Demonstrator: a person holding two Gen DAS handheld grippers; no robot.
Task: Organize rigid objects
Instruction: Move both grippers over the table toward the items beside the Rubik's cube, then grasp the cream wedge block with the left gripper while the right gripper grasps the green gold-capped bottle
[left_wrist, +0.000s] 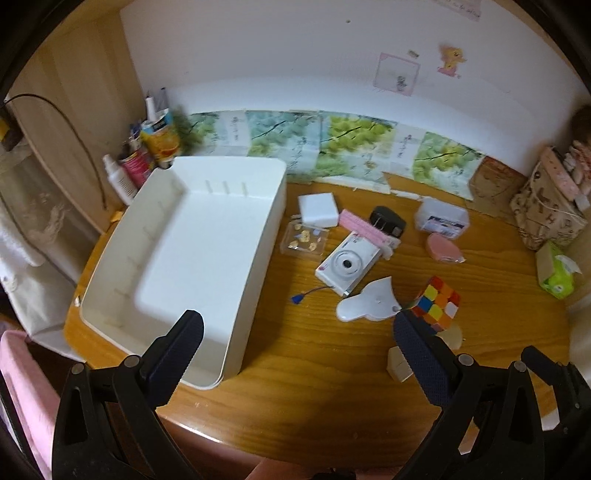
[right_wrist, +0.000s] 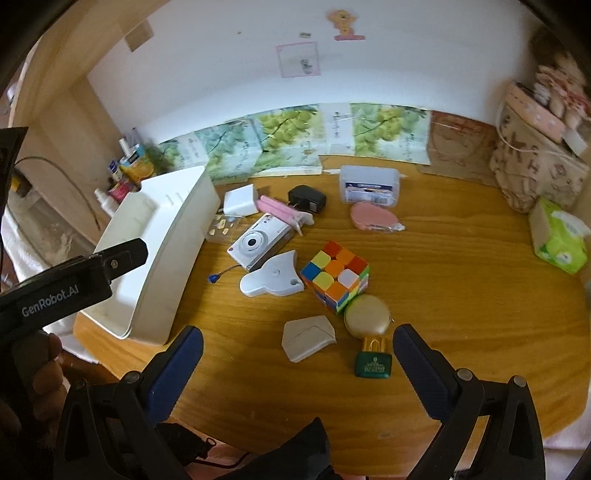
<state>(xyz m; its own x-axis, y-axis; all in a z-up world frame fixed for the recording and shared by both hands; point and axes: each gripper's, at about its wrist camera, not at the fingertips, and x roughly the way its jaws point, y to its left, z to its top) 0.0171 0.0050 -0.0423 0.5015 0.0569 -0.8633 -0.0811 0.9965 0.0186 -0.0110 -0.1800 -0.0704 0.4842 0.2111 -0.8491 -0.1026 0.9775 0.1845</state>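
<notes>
Both the left gripper (left_wrist: 297, 328) and right gripper (right_wrist: 297, 343) hover with fingers spread wide, holding nothing. The white rectangular plastic bin (left_wrist: 192, 258) fills the left of the frame. The multicoloured puzzle cube (right_wrist: 334, 275) sits mid-frame on the wooden table (right_wrist: 461, 288), beside the white compact camera (right_wrist: 258, 242).

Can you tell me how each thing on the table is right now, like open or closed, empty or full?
White bin: empty, upright.
Left gripper: open, holding nothing.
Right gripper: open, holding nothing.
Camera: lying flat, lens up.
Puzzle cube: scrambled.
Padlock: lying flat.
Tissue box: open, tissue sticking out.

bare table (right_wrist: 461, 277) right, cube (right_wrist: 334, 275) blocking centre
</notes>
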